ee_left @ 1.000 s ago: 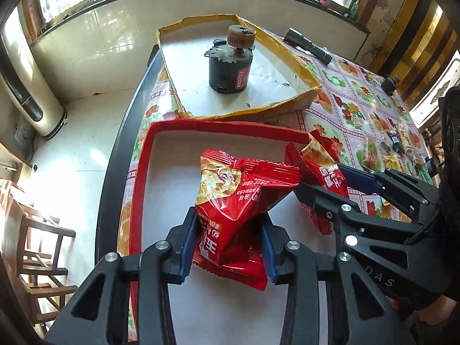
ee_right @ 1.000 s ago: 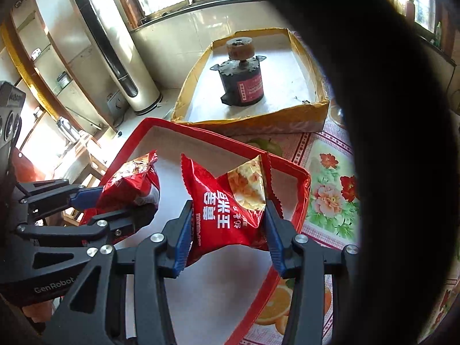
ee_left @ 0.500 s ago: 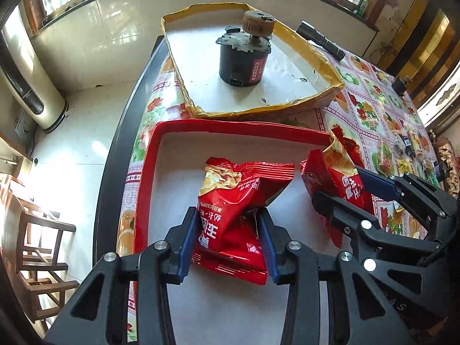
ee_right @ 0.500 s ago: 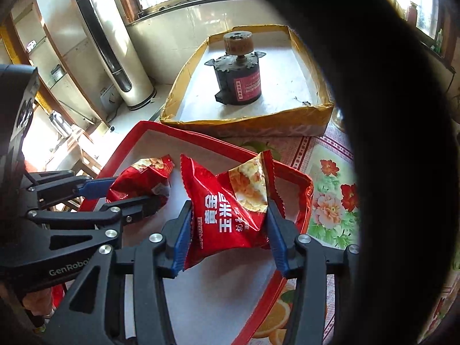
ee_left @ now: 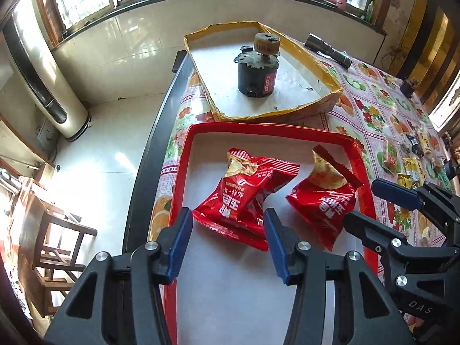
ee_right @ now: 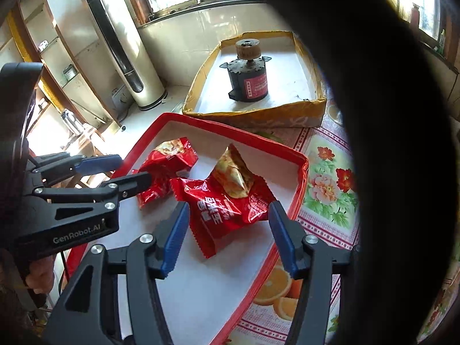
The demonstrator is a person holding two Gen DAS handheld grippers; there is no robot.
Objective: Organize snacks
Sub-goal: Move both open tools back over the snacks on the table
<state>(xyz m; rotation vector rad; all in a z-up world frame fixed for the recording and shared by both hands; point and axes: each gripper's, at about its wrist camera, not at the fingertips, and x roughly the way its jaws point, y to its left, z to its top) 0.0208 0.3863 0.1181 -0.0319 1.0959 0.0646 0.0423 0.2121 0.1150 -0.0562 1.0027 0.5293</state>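
Both grippers (ee_left: 227, 218) (ee_right: 228, 211) gape over crumpled red snack packets (ee_left: 244, 192) (ee_right: 227, 198).

We see 2 shiny red snack bags (ee_left: 244, 198) (ee_right: 227, 198) with gold patches and white letters, 1 in front of each claw. They lie in a tray (ee_left: 184, 172) with a red rim and white floor. Our left claw (ee_left: 227, 224) and right claw (ee_right: 227, 215) are black with blue pads. Past the tray sits a yellow box (ee_left: 322, 106), white inside, with a dark grey motor (ee_left: 256, 77). The tablecloth (ee_left: 371, 112) has flowers and orange slices.
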